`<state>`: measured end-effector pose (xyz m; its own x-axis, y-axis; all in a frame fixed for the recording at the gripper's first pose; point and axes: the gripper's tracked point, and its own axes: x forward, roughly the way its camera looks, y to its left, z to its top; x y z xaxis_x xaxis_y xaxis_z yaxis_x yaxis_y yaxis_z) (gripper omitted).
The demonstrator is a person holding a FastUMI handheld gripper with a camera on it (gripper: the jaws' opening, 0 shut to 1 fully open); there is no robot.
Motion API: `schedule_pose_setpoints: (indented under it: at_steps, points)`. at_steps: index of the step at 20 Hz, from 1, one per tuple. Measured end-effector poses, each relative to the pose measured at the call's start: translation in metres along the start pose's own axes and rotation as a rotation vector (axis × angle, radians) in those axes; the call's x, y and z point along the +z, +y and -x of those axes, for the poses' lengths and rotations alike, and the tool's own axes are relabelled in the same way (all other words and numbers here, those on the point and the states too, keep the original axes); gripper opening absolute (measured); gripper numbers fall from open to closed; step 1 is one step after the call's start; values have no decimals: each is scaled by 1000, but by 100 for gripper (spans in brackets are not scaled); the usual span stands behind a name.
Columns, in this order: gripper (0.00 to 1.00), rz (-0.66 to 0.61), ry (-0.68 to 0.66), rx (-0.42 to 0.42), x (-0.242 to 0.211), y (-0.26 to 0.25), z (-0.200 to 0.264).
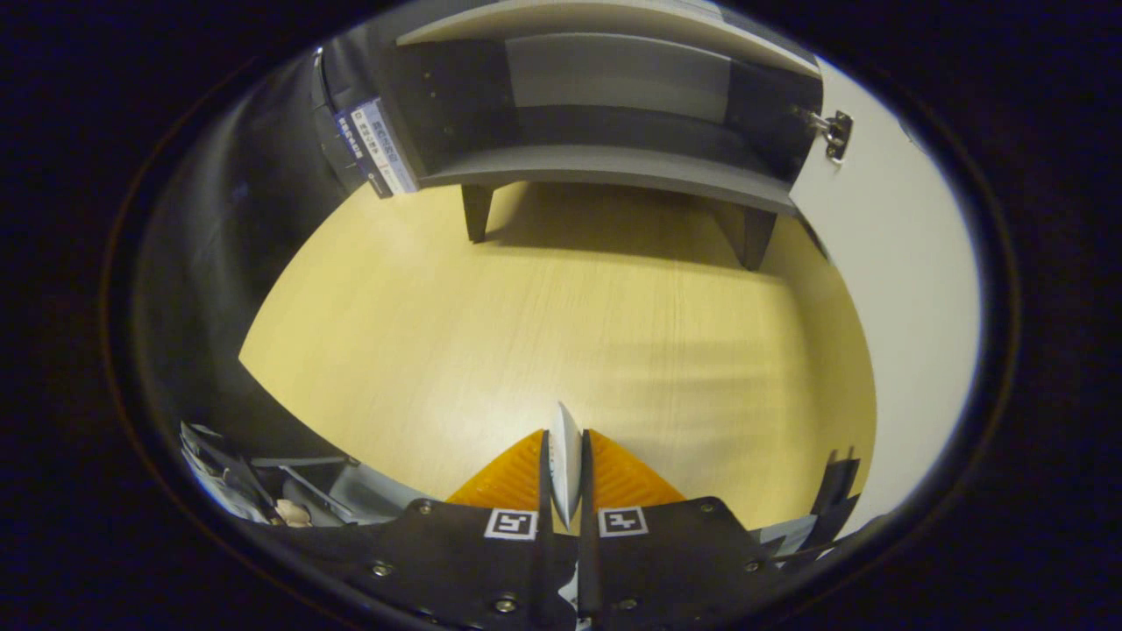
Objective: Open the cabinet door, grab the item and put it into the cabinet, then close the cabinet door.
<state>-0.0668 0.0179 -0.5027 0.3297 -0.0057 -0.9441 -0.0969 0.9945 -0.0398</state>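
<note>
Gripper (565,473) clamped on thin white item (565,456), above table (561,333). Cabinet (605,166) well ahead, door (885,263) swung open on its right. Carry level, aim for shelf centre, avoid door.

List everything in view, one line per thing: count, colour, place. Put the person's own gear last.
cabinet: one, grey, on short legs at the far end of the table, well beyond the fingers; shelves inside are exposed.
cabinet door: one, pale white, swung open at the cabinet's right, on a metal hinge.
label: one, white and blue, on the cabinet's left side.
table: one, light yellow wood grain, bare between the fingers and the cabinet.
item: one, thin, white, seen edge-on, pinched between the fingers.
gripper: one, fingers closed on the item, with two square markers on its body.
</note>
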Motion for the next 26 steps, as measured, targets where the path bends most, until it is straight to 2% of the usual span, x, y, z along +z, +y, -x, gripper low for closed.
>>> schedule_pose_setpoints:
  at_steps: [6, 15, 20, 24, 26]
  points:
    - [11, -69, -117, -32, 86, -20, 65]
    - [11, -61, -427, -35, 247, -26, 186]
    - [11, -110, -527, 16, 314, -26, 218]
    - [11, -99, -548, -9, 343, -35, 224]
    - [11, -112, -521, -10, 342, -37, 221]
